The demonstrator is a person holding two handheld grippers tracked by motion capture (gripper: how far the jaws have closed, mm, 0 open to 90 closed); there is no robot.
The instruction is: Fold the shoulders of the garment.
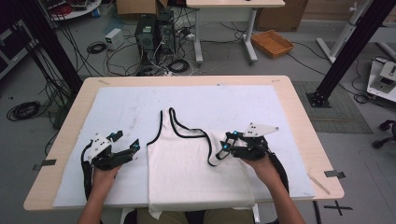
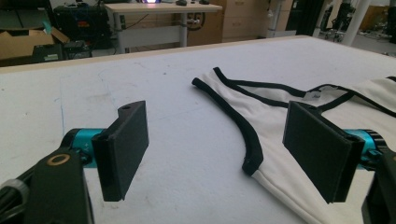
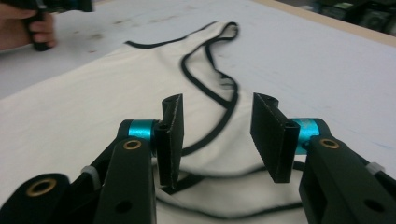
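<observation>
A white tank top (image 1: 182, 168) with black trim lies flat on the white mat (image 1: 233, 100), straps pointing away, its hem hanging over the table's front edge. My left gripper (image 1: 127, 141) rests open on the mat just left of the top's left armhole; in the left gripper view the black armhole trim (image 2: 243, 126) runs between its wide-apart jaws (image 2: 229, 149). My right gripper (image 1: 229, 141) is open at the top's right shoulder, where the strap (image 1: 215, 150) is folded inward. Its jaws (image 3: 217, 135) hover over the folded strap (image 3: 219, 100), nothing pinched between them.
The wooden table (image 1: 299, 121) rims the mat. The hand holding the left gripper (image 3: 25, 28) appears at the far left of the right gripper view. On the floor beyond are computer towers (image 1: 154, 32), cables, a wicker basket (image 1: 272, 43) and another desk (image 1: 224, 28).
</observation>
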